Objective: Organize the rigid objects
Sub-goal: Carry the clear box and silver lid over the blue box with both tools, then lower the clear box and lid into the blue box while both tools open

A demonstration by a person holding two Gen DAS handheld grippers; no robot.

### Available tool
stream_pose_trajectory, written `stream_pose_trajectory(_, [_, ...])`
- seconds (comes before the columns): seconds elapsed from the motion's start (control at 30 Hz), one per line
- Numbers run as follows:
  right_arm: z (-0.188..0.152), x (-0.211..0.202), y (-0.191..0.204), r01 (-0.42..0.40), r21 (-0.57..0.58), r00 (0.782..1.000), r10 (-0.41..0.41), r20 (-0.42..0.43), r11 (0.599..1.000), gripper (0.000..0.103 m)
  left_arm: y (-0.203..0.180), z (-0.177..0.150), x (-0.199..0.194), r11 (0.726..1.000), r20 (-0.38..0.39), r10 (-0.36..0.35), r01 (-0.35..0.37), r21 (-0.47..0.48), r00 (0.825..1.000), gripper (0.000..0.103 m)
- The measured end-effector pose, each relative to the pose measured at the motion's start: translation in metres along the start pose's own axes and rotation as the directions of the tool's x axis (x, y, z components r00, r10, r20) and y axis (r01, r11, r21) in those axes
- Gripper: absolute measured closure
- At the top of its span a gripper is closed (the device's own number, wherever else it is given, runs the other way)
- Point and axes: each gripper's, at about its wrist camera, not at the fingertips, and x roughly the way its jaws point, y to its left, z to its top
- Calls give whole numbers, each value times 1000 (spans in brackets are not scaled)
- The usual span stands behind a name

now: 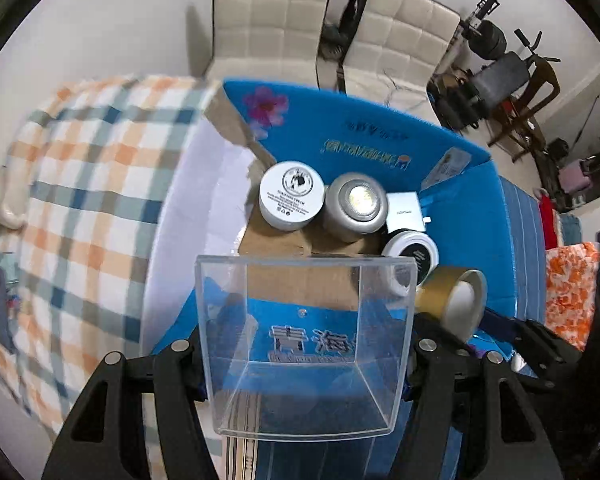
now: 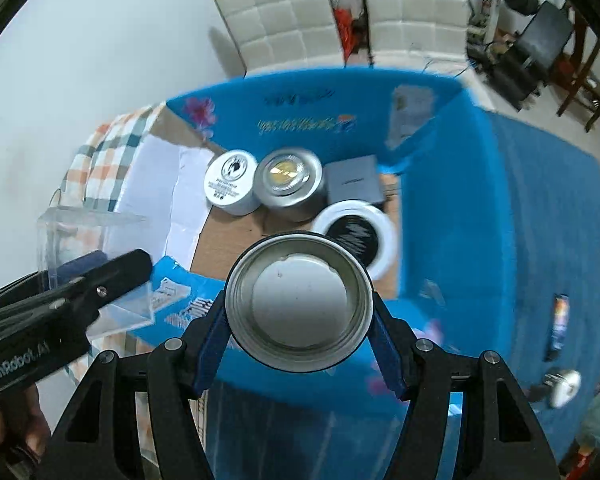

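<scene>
- Left wrist view shows the blue box (image 1: pixel 452 208), the largest thing, open on the worktop, with flaps standing loose. If a carried item hits a flap, the box can shift or the flap can fold inward over the contents.
- The clear case (image 1: pixel 304 344) is clamped between the fingers of the left tool (image 1: pixel 304 364), above the near edge of the box. Its walls are smooth, so in my judgement it can slip or twist when lowered.
- The metal can (image 2: pixel 298 304) is gripped on both sides by the right tool (image 2: pixel 298 320), over the box near the white-rimmed jar (image 2: pixel 354 236). It can land on this jar and tip.
- The white jar (image 2: pixel 231 182) and silver jar (image 2: pixel 290 184) stand touching; a knock moves both.
</scene>
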Motion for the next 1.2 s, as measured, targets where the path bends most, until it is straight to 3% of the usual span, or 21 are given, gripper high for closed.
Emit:
stream_pose_trajectory(0.2, [10,62,9,-44,12,994,45,-100,999,36,19,18,48,1000,-120,-9,12,23,993,42])
stream_pose_trajectory(0.33, [16,84,16,-20,-4,992,20,-126,1000,36,19,28,69,999,-165,-5,12,39,986,42])
stream_pose_trajectory(0.7, [36,122,17,-7,26,981,12,-193,1000,36,17,40,106,998,-229,-13,25,52,973,42])
stream_pose_trajectory(0.93, [39,151,15,19,50,953,-3,-303,999,35,15,38,122,996,-286,26,1,92,958,42])
stream_pose_trajectory(1.2, [40,159,3,16,71,939,10,-345,997,35,18,39,117,997,-303,17,5,71,953,39])
